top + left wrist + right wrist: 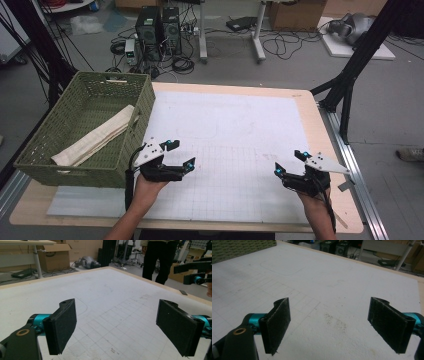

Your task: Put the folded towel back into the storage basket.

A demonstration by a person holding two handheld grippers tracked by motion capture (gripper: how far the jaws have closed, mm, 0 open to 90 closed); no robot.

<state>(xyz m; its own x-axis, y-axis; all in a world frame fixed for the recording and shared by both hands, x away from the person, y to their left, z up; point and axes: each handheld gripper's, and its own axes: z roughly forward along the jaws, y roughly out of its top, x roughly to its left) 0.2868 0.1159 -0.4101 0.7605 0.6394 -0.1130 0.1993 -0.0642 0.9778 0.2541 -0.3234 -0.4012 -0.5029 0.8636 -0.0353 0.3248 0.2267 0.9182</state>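
Green woven basket (90,130): set at the left edge of the desk (310,107), partly overhanging the white gridded mat (230,135). A handle slot is seen in its far wall. Its corner is also glimpsed at the upper left of the right gripper view (242,247).

Folded cream cloth (97,137): laid inside the basket, running diagonally from the near left corner toward the right wall, over whose rim its far end is draped.

Left tool (181,153): held in the person's left hand (145,190), just beside the basket's near right corner, low over the mat. Its jaws are spread wide apart and nothing is held between them; in the left gripper view (117,325) bare gridded mat is seen between the two black pads. A grey three-cornered plate is carried on top.

White gridded mat: spread over most of the desk; faint pencilled outlines and a small dark smudge (334,321) are noted on it.

Right tool (288,163): held in the person's right hand (315,197), near the right front of the mat, well apart from the left tool and from the basket. Its jaws are likewise spread wide, released, with nothing between them (329,325).

Standing person in dark trousers (160,260): seen beyond the far desk edge in the left gripper view.
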